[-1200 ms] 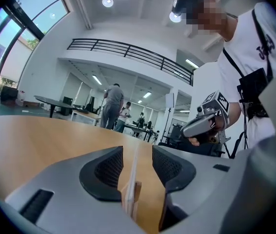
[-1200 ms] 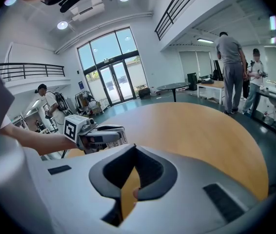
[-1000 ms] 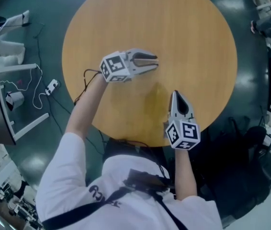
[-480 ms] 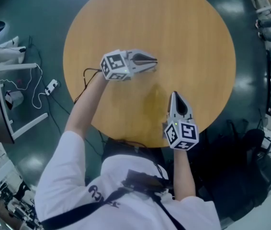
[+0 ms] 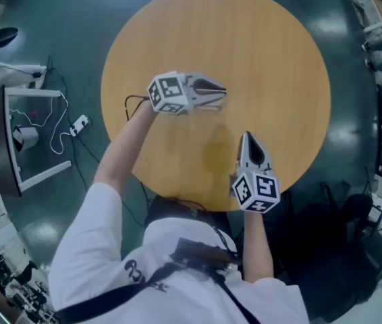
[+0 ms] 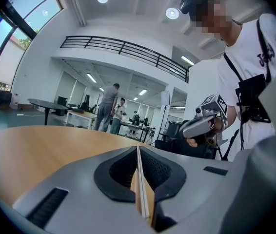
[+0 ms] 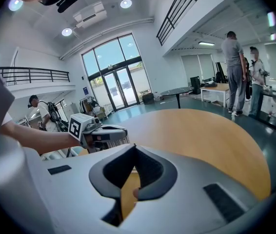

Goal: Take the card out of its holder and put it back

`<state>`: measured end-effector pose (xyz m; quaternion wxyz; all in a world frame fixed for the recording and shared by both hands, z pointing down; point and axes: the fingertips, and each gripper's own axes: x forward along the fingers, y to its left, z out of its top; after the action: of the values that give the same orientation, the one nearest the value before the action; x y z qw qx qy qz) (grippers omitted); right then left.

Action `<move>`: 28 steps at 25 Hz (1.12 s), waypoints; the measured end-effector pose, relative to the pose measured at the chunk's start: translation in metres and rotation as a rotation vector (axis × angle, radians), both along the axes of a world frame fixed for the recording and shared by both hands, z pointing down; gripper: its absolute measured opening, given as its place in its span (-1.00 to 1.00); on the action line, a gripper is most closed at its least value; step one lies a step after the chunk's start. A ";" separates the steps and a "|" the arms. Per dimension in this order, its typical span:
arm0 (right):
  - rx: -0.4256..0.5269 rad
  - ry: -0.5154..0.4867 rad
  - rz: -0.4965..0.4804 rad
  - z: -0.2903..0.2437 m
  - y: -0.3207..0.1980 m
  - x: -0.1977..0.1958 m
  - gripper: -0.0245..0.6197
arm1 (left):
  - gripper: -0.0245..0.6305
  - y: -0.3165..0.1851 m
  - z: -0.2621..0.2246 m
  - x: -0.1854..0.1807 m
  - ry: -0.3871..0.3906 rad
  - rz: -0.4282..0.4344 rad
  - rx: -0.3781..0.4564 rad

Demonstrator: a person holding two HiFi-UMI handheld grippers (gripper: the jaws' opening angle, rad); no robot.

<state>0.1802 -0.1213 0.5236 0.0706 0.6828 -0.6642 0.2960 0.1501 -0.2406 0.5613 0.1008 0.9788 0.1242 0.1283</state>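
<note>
Left fingers (image 6: 113,174) have just clenched on nothing; right fingers (image 7: 150,172) are clenched empty too, both above the counter (image 5: 258,46). No card or holder shows in any view; moving on blind, I risk jabbing the wood.

A round light-wood table (image 5: 272,52) is pictured from above on a dark green floor (image 5: 63,39); the grey left gripper (image 5: 222,92) is held over the tabletop, its jaws having just been closing and now brought tip to tip, nothing made out between them; the right gripper (image 5: 246,136) is held near the table's near edge, jaws together.
</note>
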 end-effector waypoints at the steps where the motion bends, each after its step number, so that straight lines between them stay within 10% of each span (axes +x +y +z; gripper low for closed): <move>1: 0.009 -0.002 0.001 -0.002 -0.001 -0.001 -0.87 | -0.84 -0.001 -0.005 -0.001 0.001 0.001 0.011; 10: 0.098 -0.045 0.012 -0.025 0.005 -0.003 -0.87 | -0.84 -0.002 -0.055 -0.014 -0.022 -0.059 0.108; 28: 0.356 -0.044 -0.096 -0.102 -0.004 -0.022 -0.87 | -0.84 0.043 -0.160 -0.076 0.008 -0.466 0.219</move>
<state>0.1577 -0.1254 0.4211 -0.0520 0.6454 -0.7393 0.1849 0.0741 -0.1972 0.4011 0.0203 0.9866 -0.1189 0.1103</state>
